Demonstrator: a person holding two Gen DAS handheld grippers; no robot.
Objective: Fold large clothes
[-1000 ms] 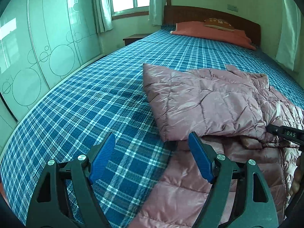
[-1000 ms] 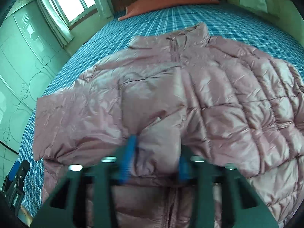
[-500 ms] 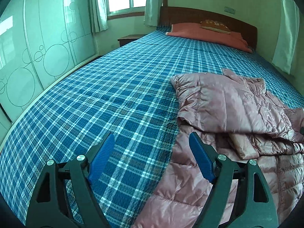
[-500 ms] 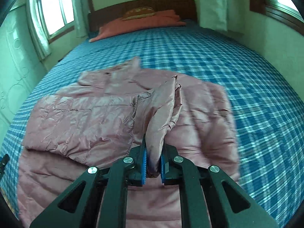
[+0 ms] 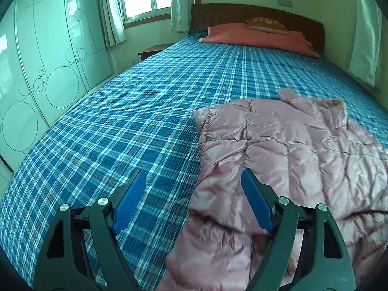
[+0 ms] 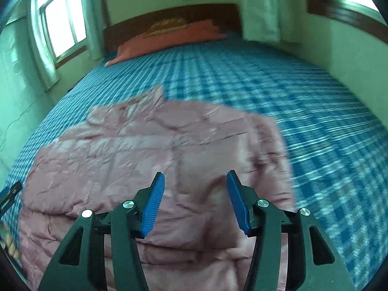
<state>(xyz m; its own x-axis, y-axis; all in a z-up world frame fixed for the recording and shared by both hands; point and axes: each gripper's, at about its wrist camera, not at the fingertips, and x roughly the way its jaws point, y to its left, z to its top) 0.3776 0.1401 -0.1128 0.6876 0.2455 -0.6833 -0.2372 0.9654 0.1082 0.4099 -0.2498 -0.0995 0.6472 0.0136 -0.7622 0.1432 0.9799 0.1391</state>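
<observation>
A pink quilted puffer jacket (image 5: 291, 150) lies on the blue plaid bed (image 5: 135, 121), with its sleeves folded across the body. My left gripper (image 5: 194, 194) is open and empty above the jacket's left edge near the hem. My right gripper (image 6: 195, 194) is open and empty above the jacket (image 6: 150, 150), over its lower middle. The jacket's collar (image 6: 155, 92) points toward the headboard. The left gripper's tip (image 6: 9, 191) shows at the left edge of the right wrist view.
An orange pillow (image 5: 257, 36) and a wooden headboard (image 5: 242, 12) are at the far end. A glass wardrobe (image 5: 36, 60) stands along the left, a nightstand (image 5: 152, 49) by the window. A wall runs along the bed's right side (image 6: 351, 55).
My right gripper has opened and let go of the jacket sleeve, which now lies flat across the body. The left gripper has shifted, staying open.
</observation>
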